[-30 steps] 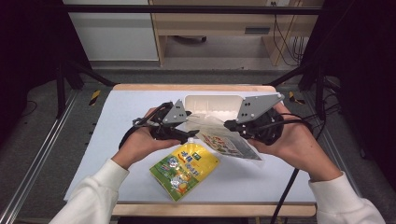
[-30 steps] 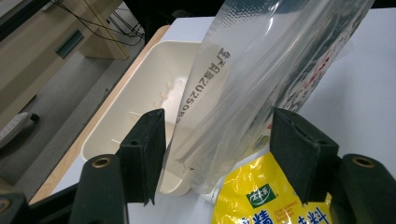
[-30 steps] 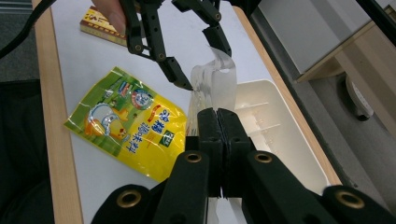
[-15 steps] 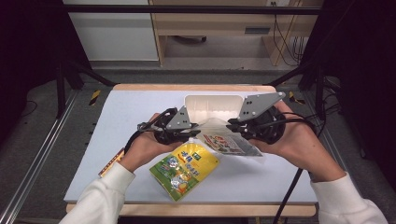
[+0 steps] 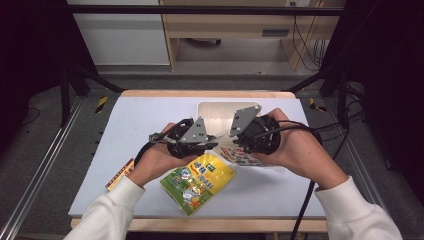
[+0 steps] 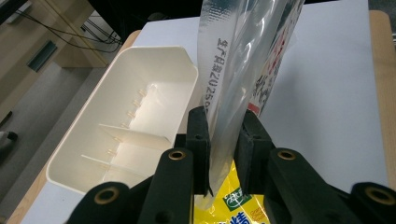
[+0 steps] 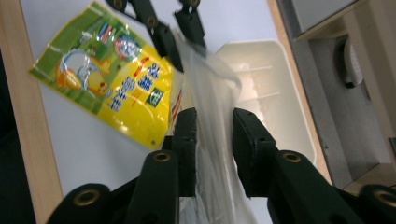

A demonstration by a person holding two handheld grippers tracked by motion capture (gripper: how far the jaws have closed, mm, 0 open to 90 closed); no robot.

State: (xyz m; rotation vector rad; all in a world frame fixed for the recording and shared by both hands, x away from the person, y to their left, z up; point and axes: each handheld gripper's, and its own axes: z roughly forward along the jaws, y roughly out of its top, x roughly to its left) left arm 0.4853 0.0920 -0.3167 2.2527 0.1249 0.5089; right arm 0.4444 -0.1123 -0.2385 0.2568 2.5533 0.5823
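Note:
A clear snack bag with silver seams and red print [image 5: 245, 156] hangs between my two grippers above the table's middle. My left gripper [image 5: 215, 146] is shut on the bag's sealed edge, and its pads [image 6: 198, 135] pinch the film [image 6: 243, 56]. My right gripper [image 5: 232, 145] has just been opening. The bag [image 7: 210, 84] still runs through the gap of the right gripper [image 7: 215, 123], whose pads stand apart from it. A yellow-green snack bag [image 5: 197, 181] lies flat on the table below both grippers.
A white tray with dividers [image 5: 215, 112] stands just behind the grippers, its near wall [image 6: 154, 49] close to the bag. A thin orange strip [image 5: 119, 175] lies by my left forearm. The right gripper's cable [image 5: 305, 200] trails toward the front edge.
My left jaws have closed on the bag's edge. The right hand has shifted a little left and nearer, and its jaws have parted. The bag hangs slightly lower.

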